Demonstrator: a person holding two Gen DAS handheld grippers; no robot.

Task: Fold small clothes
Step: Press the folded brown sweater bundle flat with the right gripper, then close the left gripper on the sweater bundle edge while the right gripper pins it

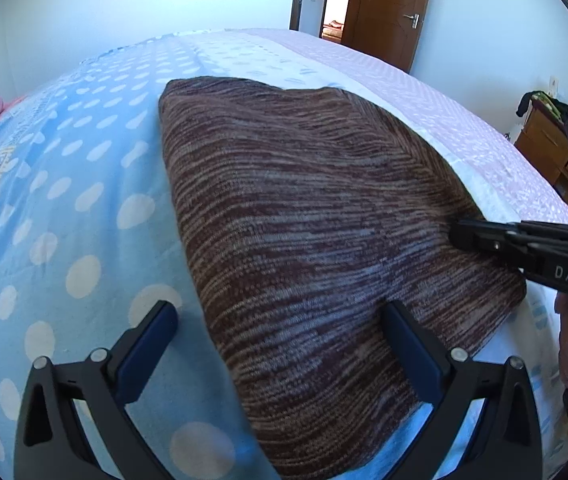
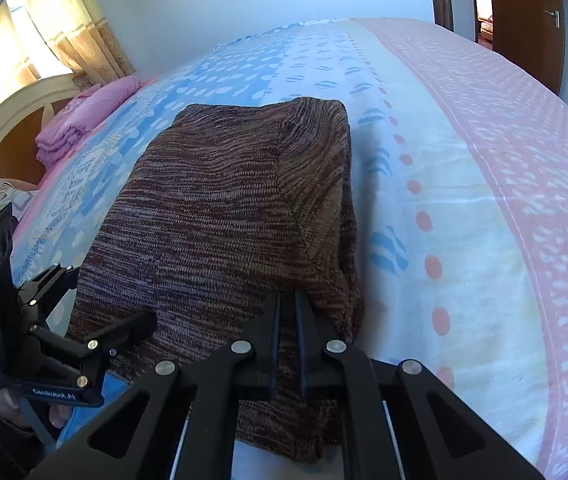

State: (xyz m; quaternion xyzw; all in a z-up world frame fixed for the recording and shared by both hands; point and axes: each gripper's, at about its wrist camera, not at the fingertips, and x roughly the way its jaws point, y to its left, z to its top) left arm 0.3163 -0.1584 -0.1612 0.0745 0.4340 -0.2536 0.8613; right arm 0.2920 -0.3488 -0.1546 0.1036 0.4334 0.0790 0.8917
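Observation:
A folded brown striped knit garment (image 1: 316,216) (image 2: 219,208) lies flat on the bed. My left gripper (image 1: 279,320) is open and wide. One blue-padded finger sits over the garment's near part, the other over the dotted sheet beside its left edge. In the right wrist view the left gripper (image 2: 103,296) shows at the garment's near left corner. My right gripper (image 2: 288,300) is shut, with its tips low over the garment's near right part. In the left wrist view the right gripper (image 1: 456,232) comes in from the right with its tips together at the garment's right edge. No fabric looks lifted.
The bed sheet (image 1: 83,208) (image 2: 464,200) is blue with white dots, then white, then pink toward the far side. Folded pink bedding (image 2: 79,120) lies by the headboard (image 2: 3,132). A wooden cabinet (image 1: 544,148) and a door (image 1: 388,12) stand beyond the bed.

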